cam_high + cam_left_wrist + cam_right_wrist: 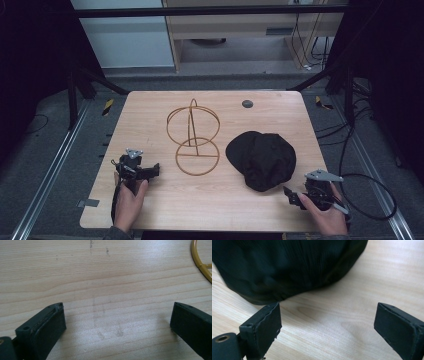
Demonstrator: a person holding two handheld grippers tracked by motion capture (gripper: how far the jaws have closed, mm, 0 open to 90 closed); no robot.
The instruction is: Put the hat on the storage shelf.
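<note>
- The cap, black and soft, lay on the table right of centre, crumpled, its near edge toward the person.
- The right gripper sat low at the table's near right corner, held in the right hand, pointing left toward the cap and just short of it.
- In the right gripper view its jaws stood wide apart with bare wood between them; the cap lay just ahead, close to the left jaw tip, though contact could not be made out.
- The left gripper was near the table's left front, held in the left hand, pointing right toward the stand.
- Its jaws also stood wide apart, gripping nothing; the left gripper view showed plain table between them.
- The stand, of golden wire, stood at the table's middle: a flat ring as base, an upright post, and rings on top. Part of its base ring showed at the left gripper view's top right, well ahead of the jaws.
- The stand and the cap were apart, the cap to the stand's right.
- A small dark round plug sat in the table near the far edge.
</note>
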